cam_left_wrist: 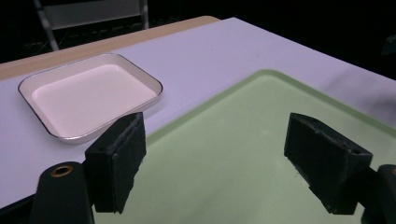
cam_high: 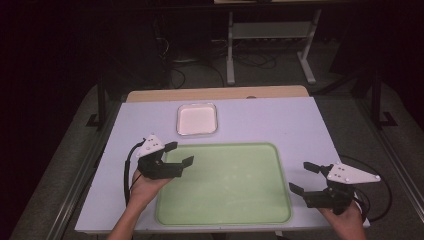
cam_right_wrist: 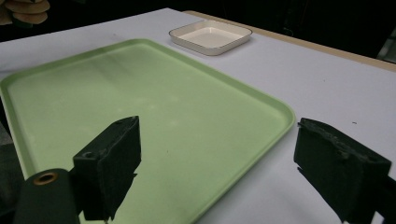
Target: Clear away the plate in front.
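Note:
A large light green tray [cam_high: 225,182] lies empty on the white table top [cam_high: 280,120]. Behind it sits a small white dish [cam_high: 197,119] with a thin dark rim, also empty. My left gripper [cam_high: 180,153] hovers open over the tray's left rim, its jaws wide apart with nothing between them. In the left gripper view the green tray [cam_left_wrist: 243,140] spreads ahead and the white dish [cam_left_wrist: 88,95] lies to the left. My right gripper [cam_high: 304,177] stands open just off the tray's right edge. In the right gripper view the green tray [cam_right_wrist: 140,102] and white dish [cam_right_wrist: 210,36] show.
A bare wooden strip [cam_high: 215,93] runs along the table's far edge. Beyond it stands a metal frame [cam_high: 270,45] on a dark floor with cables. Black cables [cam_high: 127,170] trail from both grippers near the table's sides.

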### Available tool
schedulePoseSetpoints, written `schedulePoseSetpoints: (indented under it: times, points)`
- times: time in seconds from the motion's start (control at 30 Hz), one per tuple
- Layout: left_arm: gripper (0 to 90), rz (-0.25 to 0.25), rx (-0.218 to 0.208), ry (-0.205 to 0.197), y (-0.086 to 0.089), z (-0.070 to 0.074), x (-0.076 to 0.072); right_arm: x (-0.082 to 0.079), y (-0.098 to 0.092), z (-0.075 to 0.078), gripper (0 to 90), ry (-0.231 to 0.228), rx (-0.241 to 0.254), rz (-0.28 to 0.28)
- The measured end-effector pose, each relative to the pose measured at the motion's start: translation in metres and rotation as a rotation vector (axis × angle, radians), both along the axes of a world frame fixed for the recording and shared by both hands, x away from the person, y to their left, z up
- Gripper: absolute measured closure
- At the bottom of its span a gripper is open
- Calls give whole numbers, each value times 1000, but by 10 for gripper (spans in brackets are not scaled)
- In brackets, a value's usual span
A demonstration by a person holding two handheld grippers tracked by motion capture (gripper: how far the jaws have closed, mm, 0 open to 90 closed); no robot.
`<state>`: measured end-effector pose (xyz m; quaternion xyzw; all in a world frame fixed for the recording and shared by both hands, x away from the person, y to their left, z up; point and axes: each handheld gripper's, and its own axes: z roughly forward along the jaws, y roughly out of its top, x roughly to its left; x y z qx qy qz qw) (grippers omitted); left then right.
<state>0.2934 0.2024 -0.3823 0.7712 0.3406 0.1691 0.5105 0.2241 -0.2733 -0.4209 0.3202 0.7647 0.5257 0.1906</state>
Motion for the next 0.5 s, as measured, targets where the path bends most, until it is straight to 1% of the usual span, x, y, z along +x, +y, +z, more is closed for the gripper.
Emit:
schedulePoseSetpoints:
  times: [0.1, 0.17, 0.27, 0.37, 0.43, 0.47, 0.5]
  points:
    - [203, 0, 0, 5, -1, 2, 8, 0, 0, 0, 140, -1, 2, -2]
    - [208, -2, 1, 8, -1, 2, 10, 0, 0, 0, 140, -1, 1, -2]
    - [209, 1, 13, 11, -2, 3, 16, 0, 0, 0, 140, 1, 1, -3]
    - [209, 6, 11, 11, -2, 3, 22, 0, 0, 0, 140, 1, 1, -3]
    - [209, 13, -1, 13, -1, 3, 27, 0, -1, 0, 140, 0, 2, -4]
    - [209, 13, -1, 13, -1, 3, 27, 0, -1, 0, 140, 0, 2, -4]
    - [209, 12, 0, 18, -1, 3, 31, 0, -1, 0, 140, -1, 2, -4]
